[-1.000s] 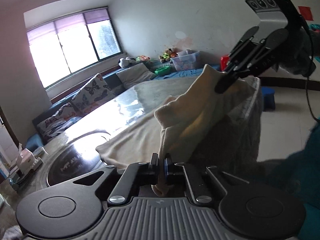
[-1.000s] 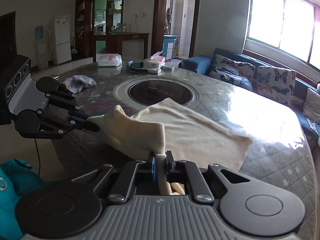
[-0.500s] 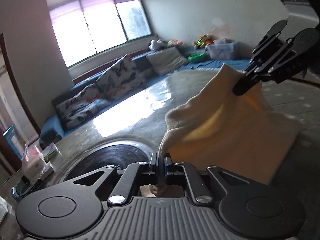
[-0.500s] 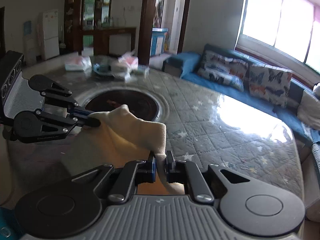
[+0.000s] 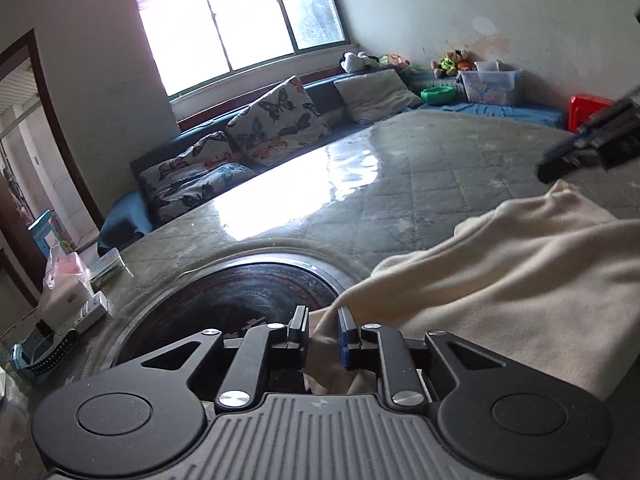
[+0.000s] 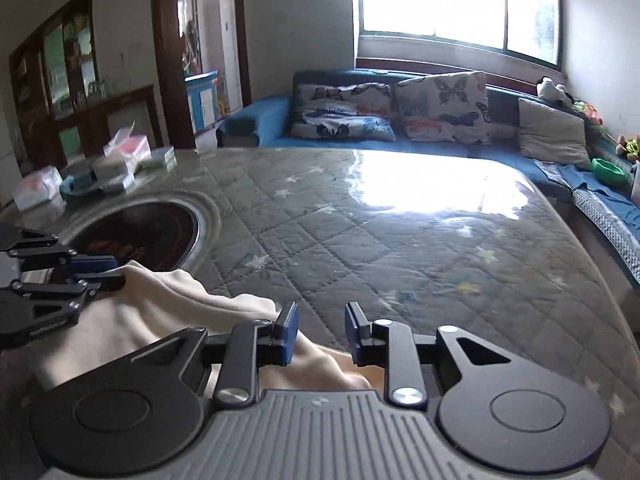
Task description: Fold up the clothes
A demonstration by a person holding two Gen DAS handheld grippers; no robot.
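Cream cloth (image 5: 520,280) lies on the worktop (image 5: 400,184), a quilted grey cover under a glossy sheet. It sits at the near edge, its left end just beside the round dark inset plate (image 5: 240,292). The cloth looks doubled over, with a rounded fold line running along its far side; judged: one fold is laid down.

Left gripper (image 5: 323,332): fingers parted with a narrow gap, a corner of cloth sitting loosely between the blue pads (image 5: 343,340). No pinch visible; pads do not press the fabric. Judged as a release at the corner, so the folded layer stays where it is set.

Right gripper (image 6: 322,330): fingers clearly spread, wider than the left. Cloth lies under and behind the left finger; nothing is between the pads. In the left wrist view this gripper shows only as a blurred dark shape at the right edge, just above the far corner of the cloth.

Reason for placement: both corners are brought low to the worktop so the upper layer lands flat on the lower one rather than dropping and skewing.

Wrinkles run across the top layer; soft fabric, likely to creep if dragged.

Elsewhere: boxes and packets (image 6: 116,164) at the far left of the worktop, well apart from the cloth. Sofa with butterfly cushions (image 6: 440,108) beyond, under the window.
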